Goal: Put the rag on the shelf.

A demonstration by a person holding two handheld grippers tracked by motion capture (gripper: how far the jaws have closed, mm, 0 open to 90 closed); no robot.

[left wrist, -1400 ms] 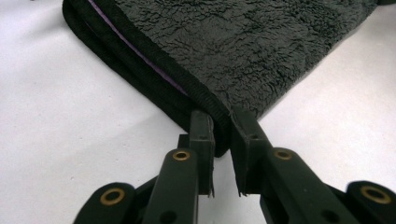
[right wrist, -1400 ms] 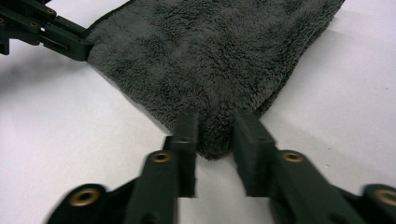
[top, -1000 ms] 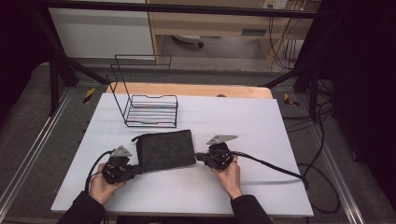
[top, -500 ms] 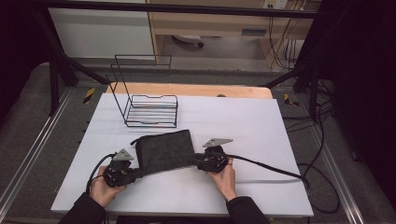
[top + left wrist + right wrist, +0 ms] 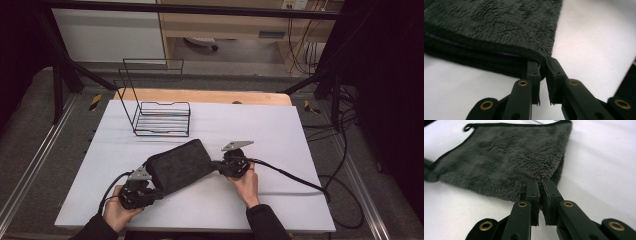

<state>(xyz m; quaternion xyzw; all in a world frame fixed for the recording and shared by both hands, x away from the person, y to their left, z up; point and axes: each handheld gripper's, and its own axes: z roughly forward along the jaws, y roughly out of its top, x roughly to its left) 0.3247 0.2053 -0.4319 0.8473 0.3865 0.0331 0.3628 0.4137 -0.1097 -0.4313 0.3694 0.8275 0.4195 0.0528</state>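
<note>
Left gripper (image 5: 543,75) and right gripper (image 5: 540,192) pinch an unlabelled dark towel (image 5: 179,165).

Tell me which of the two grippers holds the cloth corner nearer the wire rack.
The right gripper; its corner of the dark fleecy cloth lies closer to the black wire rack.

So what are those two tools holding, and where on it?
A folded dark fleecy towel: the left tool pinches one corner at the hemmed edge, the right tool pinches another corner.

black wire rack (image 5: 162,117) on white table (image 5: 280,130), wooden board (image 5: 200,96) behind
</note>
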